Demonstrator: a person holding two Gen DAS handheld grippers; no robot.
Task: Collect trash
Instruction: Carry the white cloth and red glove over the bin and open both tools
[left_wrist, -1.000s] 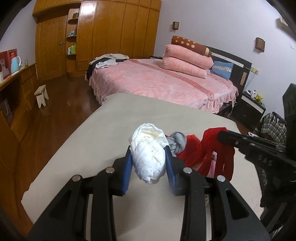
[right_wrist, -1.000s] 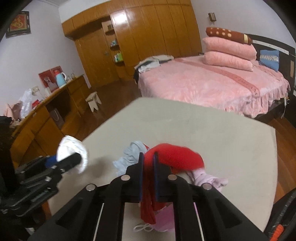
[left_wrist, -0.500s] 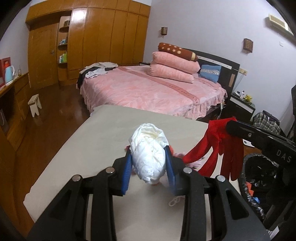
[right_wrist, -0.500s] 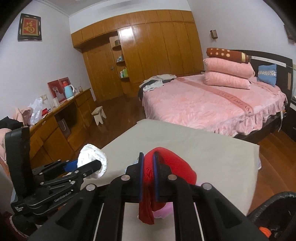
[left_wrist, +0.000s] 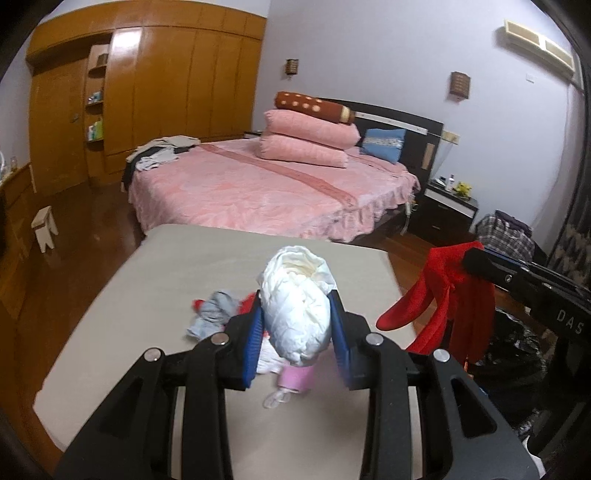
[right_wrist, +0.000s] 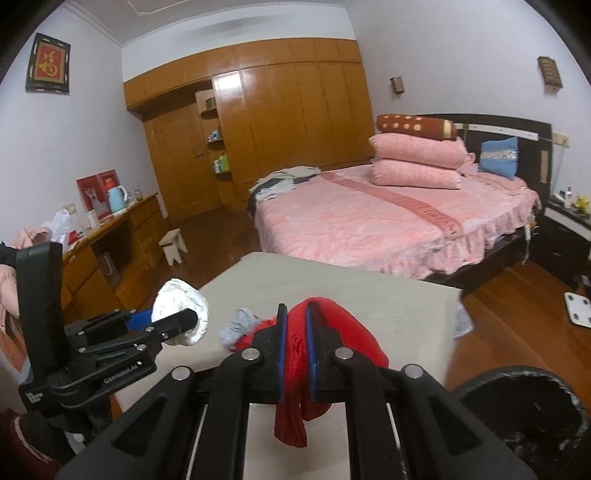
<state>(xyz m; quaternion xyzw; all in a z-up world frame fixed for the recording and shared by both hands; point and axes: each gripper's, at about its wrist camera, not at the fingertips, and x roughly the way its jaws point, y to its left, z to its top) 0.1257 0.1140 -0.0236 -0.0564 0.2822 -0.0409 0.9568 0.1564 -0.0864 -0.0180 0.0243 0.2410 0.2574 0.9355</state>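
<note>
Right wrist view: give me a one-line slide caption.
Right gripper shut on a red cloth above the beige table; left gripper holds a white crumpled bundle.

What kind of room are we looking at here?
A bedroom in a home, it seems: a big bed with a pink cover and stacked pillows, a wall of wooden wardrobes, and a nightstand beside the bed.
</note>
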